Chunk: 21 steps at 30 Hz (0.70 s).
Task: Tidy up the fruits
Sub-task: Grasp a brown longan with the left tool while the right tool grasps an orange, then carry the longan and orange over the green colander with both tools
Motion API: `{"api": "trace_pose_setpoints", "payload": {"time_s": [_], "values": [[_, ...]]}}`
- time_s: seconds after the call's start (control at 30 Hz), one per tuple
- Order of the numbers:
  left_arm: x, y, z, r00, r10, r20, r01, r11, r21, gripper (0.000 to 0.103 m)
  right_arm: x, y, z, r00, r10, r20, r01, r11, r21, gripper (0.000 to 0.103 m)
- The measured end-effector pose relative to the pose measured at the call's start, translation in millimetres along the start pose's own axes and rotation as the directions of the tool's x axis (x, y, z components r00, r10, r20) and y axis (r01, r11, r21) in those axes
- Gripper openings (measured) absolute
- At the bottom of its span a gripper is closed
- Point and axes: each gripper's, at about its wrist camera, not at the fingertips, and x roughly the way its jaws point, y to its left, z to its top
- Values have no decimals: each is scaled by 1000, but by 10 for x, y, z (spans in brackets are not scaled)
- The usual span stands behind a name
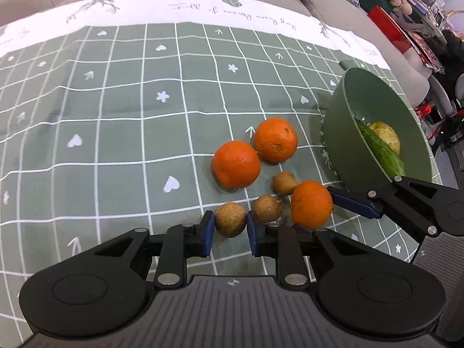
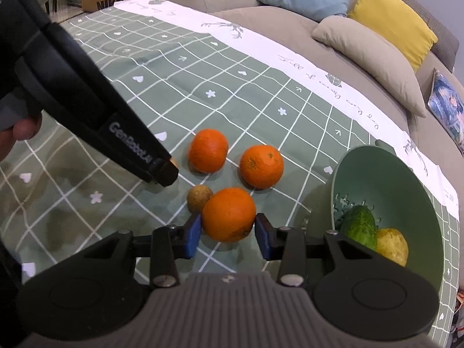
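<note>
In the left wrist view my left gripper point(image 1: 230, 224) is shut on a small brown round fruit point(image 1: 230, 219), with a blue pad pressed on each side. Two more small brown fruits point(image 1: 266, 208) point(image 1: 284, 182) lie just to its right. My right gripper point(image 2: 229, 229) is shut on an orange point(image 2: 229, 214) that rests on the cloth. Two other oranges point(image 2: 208, 150) point(image 2: 261, 166) lie loose behind it. A green strainer bowl point(image 2: 377, 174) at the right holds a cucumber point(image 2: 359, 226) and a yellow fruit point(image 2: 391, 245).
A green checked tablecloth point(image 1: 116, 116) with a white border covers the surface, wide and bare to the left. A beige sofa with cushions point(image 2: 374, 55) runs behind it. The left gripper's black body point(image 2: 116, 127) crosses the right wrist view's left side.
</note>
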Motion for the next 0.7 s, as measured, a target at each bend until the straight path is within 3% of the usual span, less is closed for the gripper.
{"api": "trace_pose_setpoints", "payload": {"time_s": [0.2,0.7], "values": [[-244,-93,-48,1000,9,25,-9,1000,-8,26,-241,6,-9,999,16,33,-16,1000,22,36],[-538,-721,32,996,-38,86,28,993,115,26,-935,-384,-180,992,-7,130,-15,986,165,36]]}}
